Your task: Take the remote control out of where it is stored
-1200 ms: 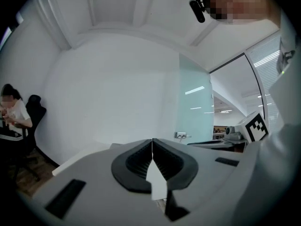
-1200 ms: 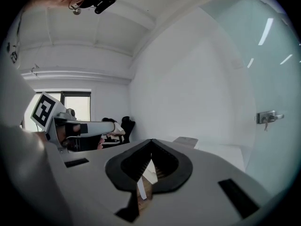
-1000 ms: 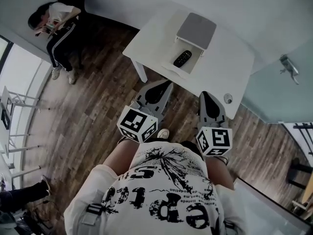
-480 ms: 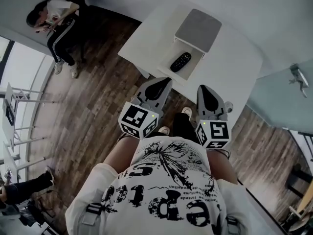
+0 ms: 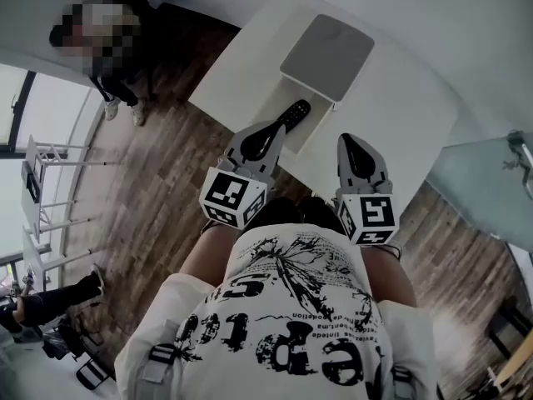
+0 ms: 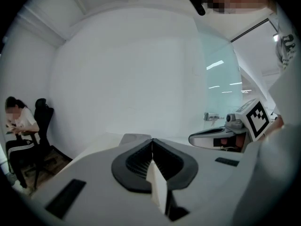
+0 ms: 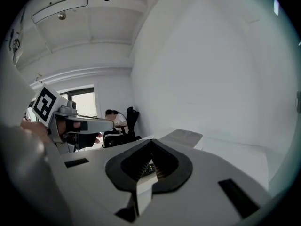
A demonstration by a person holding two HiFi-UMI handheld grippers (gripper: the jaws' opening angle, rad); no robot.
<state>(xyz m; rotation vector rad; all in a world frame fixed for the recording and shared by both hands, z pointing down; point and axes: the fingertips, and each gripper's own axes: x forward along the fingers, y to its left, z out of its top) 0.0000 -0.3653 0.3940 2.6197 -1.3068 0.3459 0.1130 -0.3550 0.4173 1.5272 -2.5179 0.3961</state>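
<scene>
As left gripper and right gripper sit clenched empty, remote control lies just past left's tips

Office, white desk, swivel chair, glass partition

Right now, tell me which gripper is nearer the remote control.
Left. The left gripper nearly reaches the remote control; the right gripper hangs farther off to its right.

Counts: black remote control 1 | white drawer box 1 | desk 1 | tongs 2: left tongs, right tongs | marker cubes 2, one per tongs | office chair 1 | seated person 1 | door handle 1
</scene>
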